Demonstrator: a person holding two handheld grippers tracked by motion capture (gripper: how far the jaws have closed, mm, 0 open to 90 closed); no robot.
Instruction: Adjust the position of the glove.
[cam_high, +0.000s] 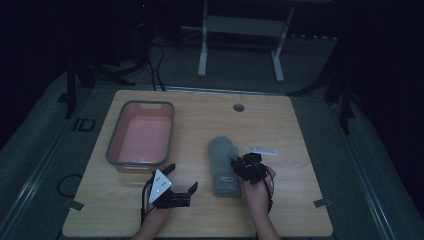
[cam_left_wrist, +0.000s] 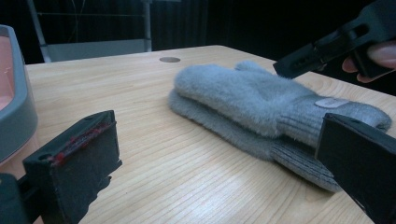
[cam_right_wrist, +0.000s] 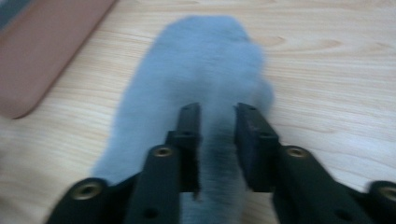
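two grey mittens (cam_high: 223, 165) are lying stacked mid-table, right of the pink tub (cam_high: 141, 136). i'm watching my right gripper (cam_right_wrist: 215, 122) hanging just over their cuff end, its jaws standing narrowly apart with grey fleece showing in the gap; a pinch i cannot confirm. my left gripper (cam_high: 181, 178) is resting left of the mittens, apart from them, jaws wide and holding nothing.

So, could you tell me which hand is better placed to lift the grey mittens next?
The right. Its tongs already straddle the fluffy top of the mittens, while the left tongs sit open on the table beside them, nearer the pink basin.
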